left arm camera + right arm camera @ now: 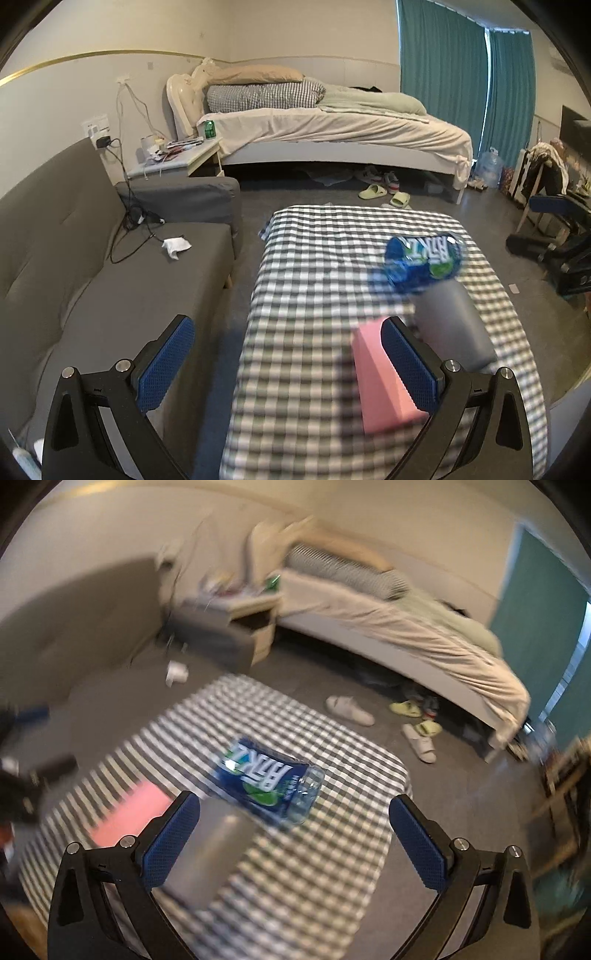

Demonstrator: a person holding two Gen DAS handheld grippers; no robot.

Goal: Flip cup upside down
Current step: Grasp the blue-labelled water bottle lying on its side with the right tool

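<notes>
Two tools up over a desk (pixel 295 266) with a check cloth. Left tool (pixel 288 365) spread wide, nothing between its blue pads (pixel 168 363). Right tool (pixel 295 843) spread wide too, nothing gripped.

Grey cup (pixel 456 325) on the desk, on the right side in the left view, just past the left tool's right pad. Same cup (pixel 210 856) low and near in the right view, just beside the right tool's left pad; touching or not, cannot tell. Blurry in both views, so which end is up cannot be told.

Blue bottle (pixel 424 260) with white letters just behind the cup, lying on its side. Seen again (pixel 266 779) in the right view, clear end pointing right. Pink block (pixel 384 376) near, left of the cup, partly behind the left tool's right pad.

Far off: bed (pixel 332 125) with pillows, grey sofa (pixel 92 258) on the left, teal curtains (pixel 465 81), slippers (pixel 373 192) on the floor.
</notes>
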